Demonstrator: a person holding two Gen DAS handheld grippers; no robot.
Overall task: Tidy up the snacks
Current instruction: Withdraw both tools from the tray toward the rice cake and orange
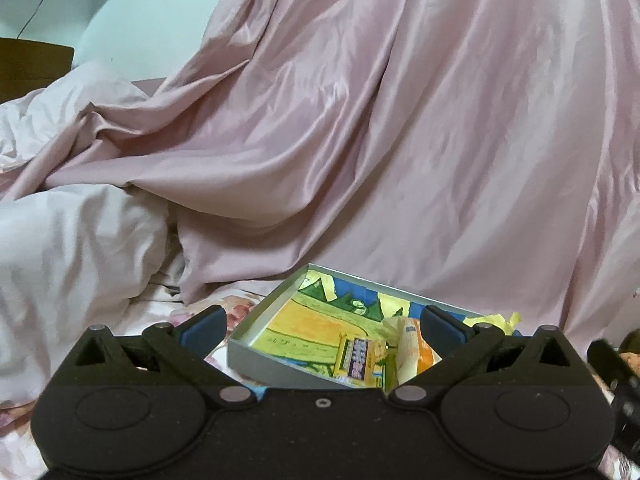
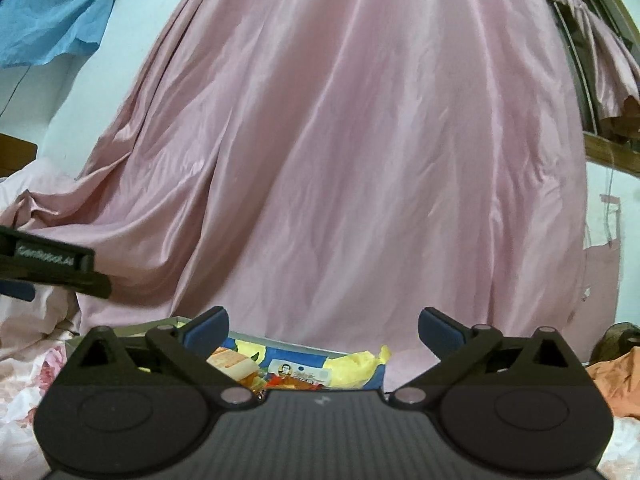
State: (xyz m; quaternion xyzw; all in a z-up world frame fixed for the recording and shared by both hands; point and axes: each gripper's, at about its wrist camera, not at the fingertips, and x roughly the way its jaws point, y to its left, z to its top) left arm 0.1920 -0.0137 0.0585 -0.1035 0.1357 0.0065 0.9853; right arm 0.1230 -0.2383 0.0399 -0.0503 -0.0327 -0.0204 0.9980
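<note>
A pink satin curtain (image 1: 400, 140) hangs behind the rumpled bed, where the shallow box (image 1: 256, 344) of snacks (image 1: 356, 356) lies. The left gripper (image 1: 322, 326) and right gripper (image 2: 323, 328) hover above it, jaws spread, empty. Best to dip low and pinch one packet squarely.

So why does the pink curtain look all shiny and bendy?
Left wrist view: room light glints off the satin pink curtain, and the fisheye lens bows it. Right wrist view: same sheen, corners go dark, and the snack box looks soft beyond the open right gripper.
</note>
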